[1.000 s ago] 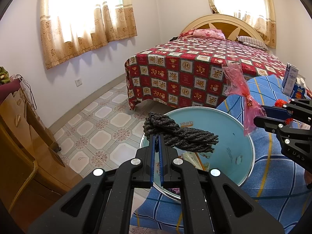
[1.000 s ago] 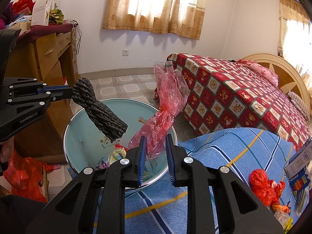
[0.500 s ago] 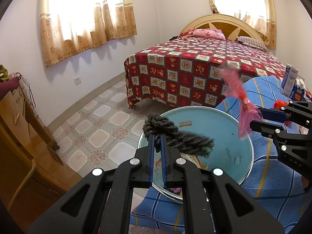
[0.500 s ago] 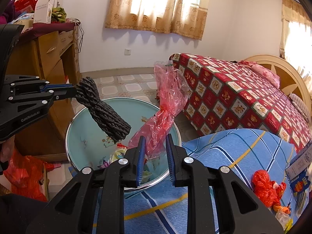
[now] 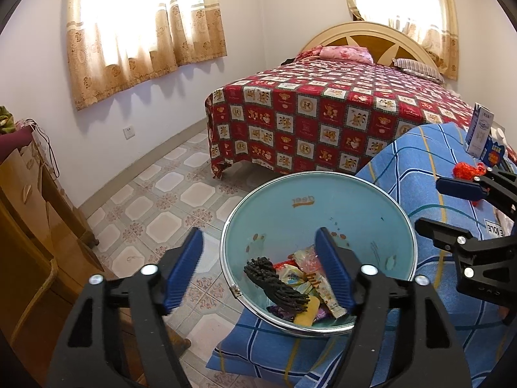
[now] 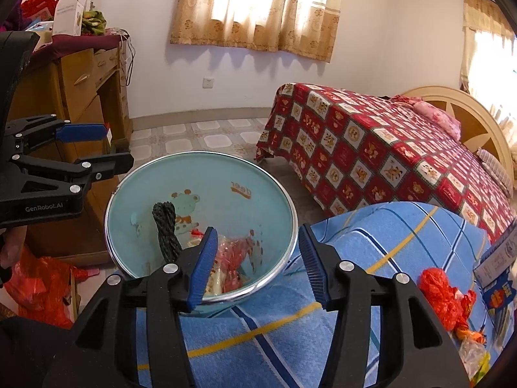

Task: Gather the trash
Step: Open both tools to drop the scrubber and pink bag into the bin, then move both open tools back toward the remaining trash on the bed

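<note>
A: Two grippers, both empty. Start at the left: the left gripper [image 5: 258, 266] hangs over the near-left rim of the blue basin [image 5: 381, 194], and its jaws have just been opening; they stand wide apart with nothing between them.

B: And the dark rope bundle [image 5: 278, 286]?

A: In the basin, lying against the near wall on top of the snack wrappers [image 5: 318, 283]. My guess is the gripper was held above the rim so the bundle would fall straight in and not onto the floor tiles.

B: Moving right, then.

A: The right gripper [image 6: 257, 266] sits just over the basin's near-right edge. Its jaws have just been opening too, roughly half spread, gripping nothing. Below and between them, inside the basin, is the crumpled red plastic bag [image 6: 234, 252], beside the rope.

B: Why is the basin where it is?

A: It rests on the edge of the blue striped cloth [image 6: 371, 236], close to the litter, so each piece needs only a short carry. That looks deliberate.

B: Anything left?

A: Further right on the cloth, a red crumpled wrapper [image 6: 442, 297] and some smaller scraps near the lower right corner, well apart from the basin. So I'd judge the job partly done, with the right gripper nearest to what's left.
</note>
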Motion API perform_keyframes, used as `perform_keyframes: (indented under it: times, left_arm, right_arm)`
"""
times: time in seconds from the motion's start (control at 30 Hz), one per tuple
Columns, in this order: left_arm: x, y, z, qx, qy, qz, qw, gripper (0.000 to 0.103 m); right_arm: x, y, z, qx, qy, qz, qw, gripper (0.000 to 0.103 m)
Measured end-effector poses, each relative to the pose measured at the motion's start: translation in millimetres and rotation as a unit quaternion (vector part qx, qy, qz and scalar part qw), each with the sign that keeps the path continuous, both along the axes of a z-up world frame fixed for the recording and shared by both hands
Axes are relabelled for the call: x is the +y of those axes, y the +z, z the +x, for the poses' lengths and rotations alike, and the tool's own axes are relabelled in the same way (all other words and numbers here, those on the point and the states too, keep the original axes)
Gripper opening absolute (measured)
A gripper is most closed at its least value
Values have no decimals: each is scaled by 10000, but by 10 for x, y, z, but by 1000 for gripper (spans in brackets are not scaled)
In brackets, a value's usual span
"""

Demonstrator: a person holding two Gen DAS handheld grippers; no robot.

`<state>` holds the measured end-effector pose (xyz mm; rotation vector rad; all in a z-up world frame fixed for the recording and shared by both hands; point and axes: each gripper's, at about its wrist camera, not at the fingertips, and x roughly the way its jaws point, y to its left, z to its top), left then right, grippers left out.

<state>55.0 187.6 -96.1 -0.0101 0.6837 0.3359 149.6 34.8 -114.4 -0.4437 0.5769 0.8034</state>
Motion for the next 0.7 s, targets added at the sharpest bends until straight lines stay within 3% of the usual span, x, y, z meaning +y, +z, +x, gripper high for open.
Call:
perform_keyframes:
  times: [0.2, 0.43, 0.53, 0.7]
  left_arm:
    - [-199, -92, 48, 75, -240, -69, 9997, 85]
    - [-741, -259, 199, 288, -988, -132, 9946, 87]
    - [-965, -270, 278, 268, -1235, -118, 9919, 87]
    - [-1223, -247, 467, 167, -1439, -35, 9894, 87]
  right_arm:
    - [-334, 52, -147, -36, -384, 21, 9993, 55]
    - [-1156, 170, -284, -51, -1345, 242, 9906, 58]
    - [-1602, 189, -299, -2, -1973, 364, 9797, 60]
    - [-2261, 156, -205, -3, -3121, 296, 9496, 61]
